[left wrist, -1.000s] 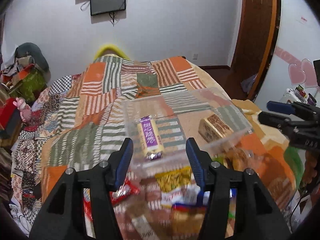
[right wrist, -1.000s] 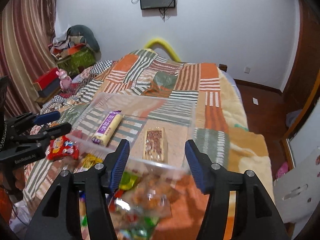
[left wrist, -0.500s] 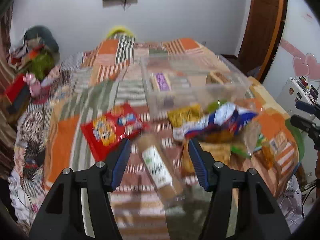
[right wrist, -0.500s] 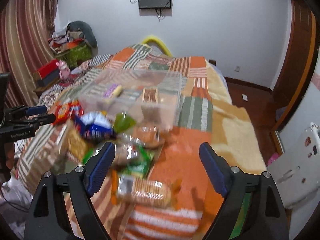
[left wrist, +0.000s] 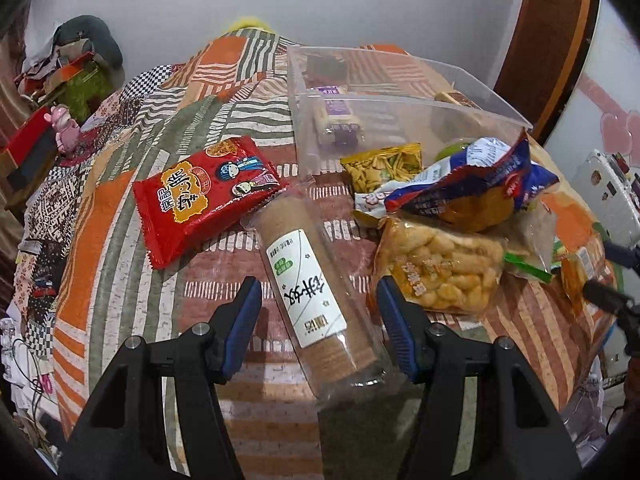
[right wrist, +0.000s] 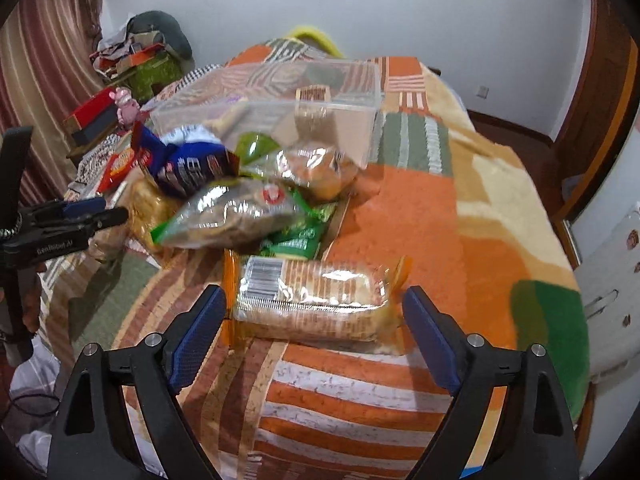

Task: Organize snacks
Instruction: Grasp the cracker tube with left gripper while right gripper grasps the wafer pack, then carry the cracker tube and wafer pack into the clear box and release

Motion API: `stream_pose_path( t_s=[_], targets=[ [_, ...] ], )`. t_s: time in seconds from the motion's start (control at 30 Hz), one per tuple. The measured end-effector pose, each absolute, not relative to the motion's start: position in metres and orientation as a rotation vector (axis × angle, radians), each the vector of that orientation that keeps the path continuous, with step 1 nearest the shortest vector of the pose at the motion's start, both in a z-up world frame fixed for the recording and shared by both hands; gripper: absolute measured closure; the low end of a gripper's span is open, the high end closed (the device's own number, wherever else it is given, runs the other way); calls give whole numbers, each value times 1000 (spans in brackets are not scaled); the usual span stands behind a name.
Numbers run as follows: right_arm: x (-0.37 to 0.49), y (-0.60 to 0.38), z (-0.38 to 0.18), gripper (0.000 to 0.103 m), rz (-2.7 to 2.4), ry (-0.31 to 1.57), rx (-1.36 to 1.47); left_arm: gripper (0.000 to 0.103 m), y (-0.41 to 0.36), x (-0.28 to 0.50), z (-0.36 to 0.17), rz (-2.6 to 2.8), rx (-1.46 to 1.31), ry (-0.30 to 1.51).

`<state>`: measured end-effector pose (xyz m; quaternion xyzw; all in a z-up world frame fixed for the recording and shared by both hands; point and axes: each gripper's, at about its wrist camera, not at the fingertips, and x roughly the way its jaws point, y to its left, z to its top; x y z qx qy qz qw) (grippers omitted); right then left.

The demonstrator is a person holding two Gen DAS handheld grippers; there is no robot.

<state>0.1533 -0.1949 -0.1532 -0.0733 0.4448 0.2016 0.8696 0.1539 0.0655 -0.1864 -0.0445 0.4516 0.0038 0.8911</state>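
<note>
A clear plastic bin [left wrist: 400, 92] sits on the bed and holds a purple-labelled bar [left wrist: 334, 118] and a brown bar [left wrist: 458, 100]. Several snack packs lie in front of it. My left gripper [left wrist: 318, 324] is open, its fingers on either side of a clear tube of brown biscuits [left wrist: 310, 284]. A red snack bag [left wrist: 204, 198] lies to its left, a bag of yellow puffs [left wrist: 438, 264] to its right. My right gripper [right wrist: 314, 338] is open wide around a clear pack of crackers [right wrist: 316, 300]. The bin also shows in the right wrist view [right wrist: 272, 92].
A patchwork blanket [right wrist: 420, 220] covers the bed. A blue snack bag [left wrist: 472, 180], a green-edged bag [right wrist: 236, 212] and a yellow pack [left wrist: 380, 166] are piled before the bin. Clutter and a red box [left wrist: 24, 148] stand at the left. A wooden door [left wrist: 548, 40] is at the right.
Both grippers have pulled back from the bin and dropped low over the blanket. The left now straddles the biscuit tube, and the right has opened wider around the cracker pack.
</note>
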Motion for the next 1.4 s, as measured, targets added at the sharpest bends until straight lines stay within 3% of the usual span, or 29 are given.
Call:
stream_pose_path(
  t_s=[0.43, 0.5, 0.6, 0.77, 1.4],
  targets=[
    [154, -186, -168, 5, 411, 945, -160, 45, 87, 166, -212, 45, -151, 956],
    [156, -187, -167, 14, 415, 943, -150, 57, 84, 167, -213, 30, -145, 949],
    [156, -190, -164, 27, 425, 944, -125, 67, 76, 164, -210, 22, -102, 935],
    [154, -196, -160, 41, 439, 945, -86, 67, 75, 155, -206, 11, -108, 940],
    [173, -202, -98, 42, 440, 771, -50, 67, 81, 140, -120, -6, -129, 746]
  ],
)
